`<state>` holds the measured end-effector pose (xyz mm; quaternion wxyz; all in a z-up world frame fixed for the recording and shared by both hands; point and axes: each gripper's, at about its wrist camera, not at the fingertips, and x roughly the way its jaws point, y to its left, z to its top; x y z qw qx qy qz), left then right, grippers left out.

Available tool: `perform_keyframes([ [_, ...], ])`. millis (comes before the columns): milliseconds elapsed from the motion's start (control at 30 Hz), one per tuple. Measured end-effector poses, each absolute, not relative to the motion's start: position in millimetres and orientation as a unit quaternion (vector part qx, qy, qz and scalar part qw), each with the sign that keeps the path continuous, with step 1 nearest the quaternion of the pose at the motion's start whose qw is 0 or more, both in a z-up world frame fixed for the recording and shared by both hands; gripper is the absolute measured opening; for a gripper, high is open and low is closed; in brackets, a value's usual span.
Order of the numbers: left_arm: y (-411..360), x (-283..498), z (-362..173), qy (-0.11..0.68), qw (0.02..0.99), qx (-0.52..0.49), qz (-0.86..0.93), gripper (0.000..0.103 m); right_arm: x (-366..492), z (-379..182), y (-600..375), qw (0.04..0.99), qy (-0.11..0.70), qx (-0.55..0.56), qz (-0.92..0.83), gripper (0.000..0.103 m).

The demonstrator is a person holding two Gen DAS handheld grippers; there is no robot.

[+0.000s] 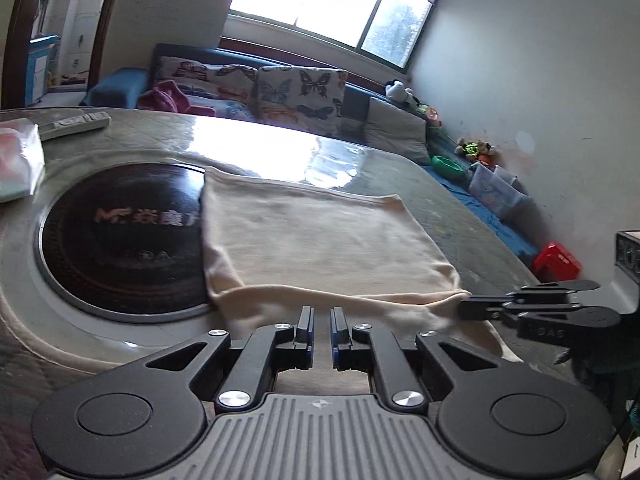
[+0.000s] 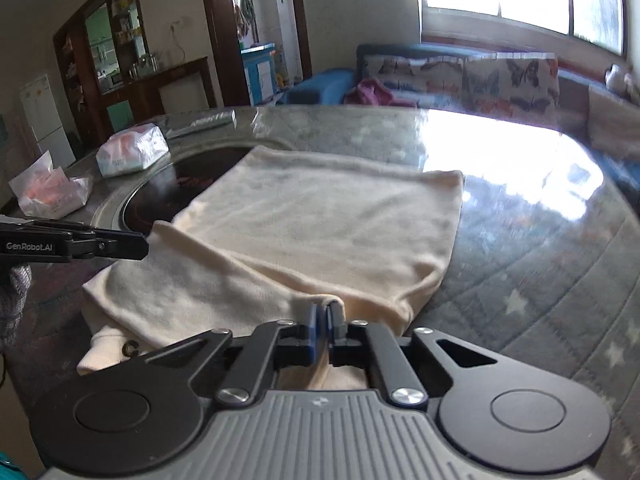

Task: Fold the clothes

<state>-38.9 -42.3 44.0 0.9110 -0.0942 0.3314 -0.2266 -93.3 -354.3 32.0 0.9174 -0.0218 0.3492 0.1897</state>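
A cream garment point(image 1: 320, 240) point(image 2: 320, 220) lies folded flat on the round table point(image 1: 460, 208), its far left part over a dark round hob point(image 1: 120, 240). Its near edge is doubled into a raised fold. My right gripper point(image 2: 323, 310) is shut on that fold, with cloth bunched over its pads; in the left wrist view it point(image 1: 460, 306) pinches the fold's right corner. My left gripper point(image 1: 322, 312) stands at the near edge with only a narrow slit between its jaws and cloth showing through. In the right wrist view the fold's left corner is drawn to a point at its tips point(image 2: 147, 242).
A white remote point(image 1: 76, 122) and a plastic bag point(image 1: 16, 160) point(image 2: 132, 152) lie at the table's far left, and a second bag point(image 2: 48, 192) sits nearer the edge. Behind the table runs a sofa with butterfly cushions point(image 1: 296, 92). A red stool point(image 1: 556, 260) stands on the floor to the right.
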Motion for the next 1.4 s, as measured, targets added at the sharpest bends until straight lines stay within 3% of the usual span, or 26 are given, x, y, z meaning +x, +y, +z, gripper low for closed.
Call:
perform_keyframes([
  [167,-46.9,-27.0,42.1,0.329,0.914,-0.082,-0.223,0.009,-94.9,39.4,-350.4,0.928,0.331,-0.044,0.165,0.002],
  [300,-52.9,-18.5,35.4,0.335,0.914,-0.067,-0.217,0.009,-86.8,25.0,-353.4,0.917,0.365,-0.035,0.155,0.006],
  [500,-57.1,-9.1,28.1,0.346,0.912,-0.059,-0.215,0.009,-94.6,44.9,-351.1,0.932,0.313,-0.055,0.175,0.010],
  [700,-56.0,-6.5,28.2,0.353,0.910,-0.055,-0.210,0.009,-79.8,26.0,-338.5,0.916,0.341,-0.068,0.200,0.010],
  [1267,-76.4,-71.0,40.6,0.337,0.887,0.063,-0.308,0.010,-121.6,28.5,-337.0,0.890,0.366,-0.122,0.243,0.010],
  [1400,-65.6,-92.5,50.1,0.317,0.886,0.107,-0.322,0.023,-124.0,31.4,-337.8,0.889,0.366,-0.124,0.248,0.011],
])
